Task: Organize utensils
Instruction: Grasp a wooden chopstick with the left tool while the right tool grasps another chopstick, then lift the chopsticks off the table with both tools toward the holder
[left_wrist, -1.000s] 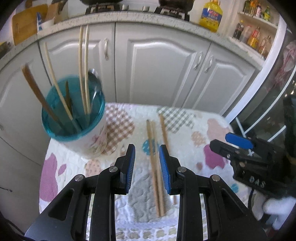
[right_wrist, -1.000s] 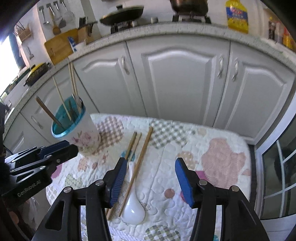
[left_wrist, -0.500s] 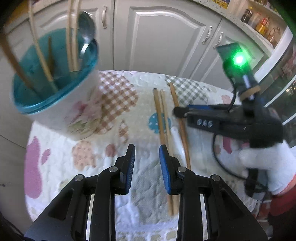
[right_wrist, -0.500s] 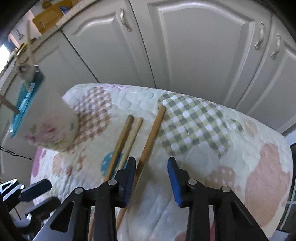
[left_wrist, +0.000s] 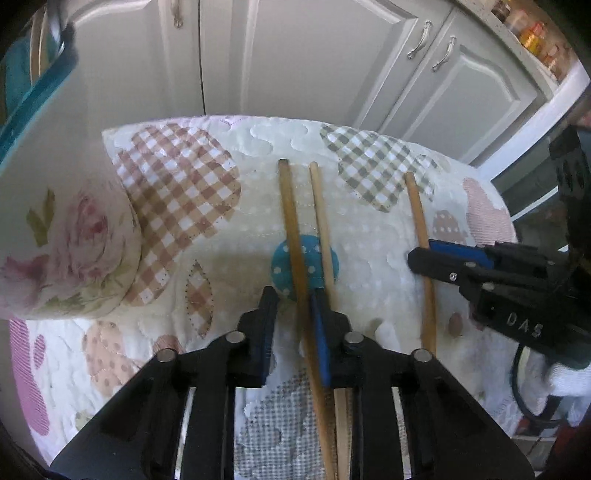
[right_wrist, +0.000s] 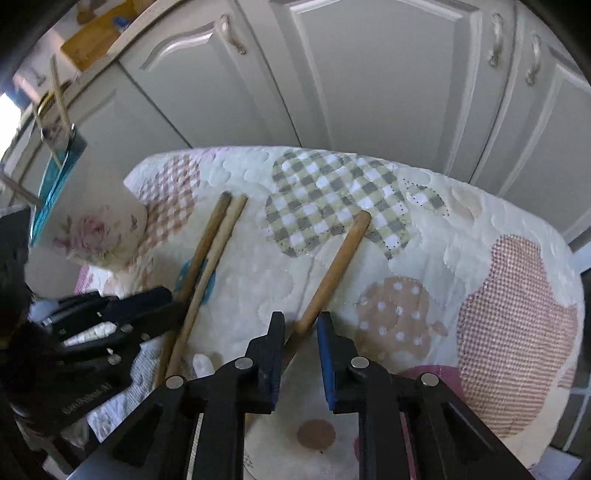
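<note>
Three wooden chopsticks lie on the quilted cloth. My left gripper (left_wrist: 293, 295) is open, low over the cloth, its jaws around the darkest chopstick (left_wrist: 293, 236); a paler chopstick (left_wrist: 321, 214) runs just outside its right finger. My right gripper (right_wrist: 301, 323) is open with its jaws around the third chopstick (right_wrist: 334, 269), which also shows in the left wrist view (left_wrist: 419, 229). The floral utensil cup (left_wrist: 55, 236) with a teal rim stands at the left, holding chopsticks and a spoon; it also shows in the right wrist view (right_wrist: 88, 229).
The small table's patchwork cloth (right_wrist: 461, 258) ends close to white cabinet doors (left_wrist: 295, 55) behind. A white ceramic spoon (right_wrist: 203, 363) lies partly hidden near my right gripper's left finger. A glass door edge (left_wrist: 554, 99) is at the right.
Both grippers have dropped down and forward to the cloth. The left jaws now straddle the dark chopstick, and the right jaws have narrowed around the third chopstick.
</note>
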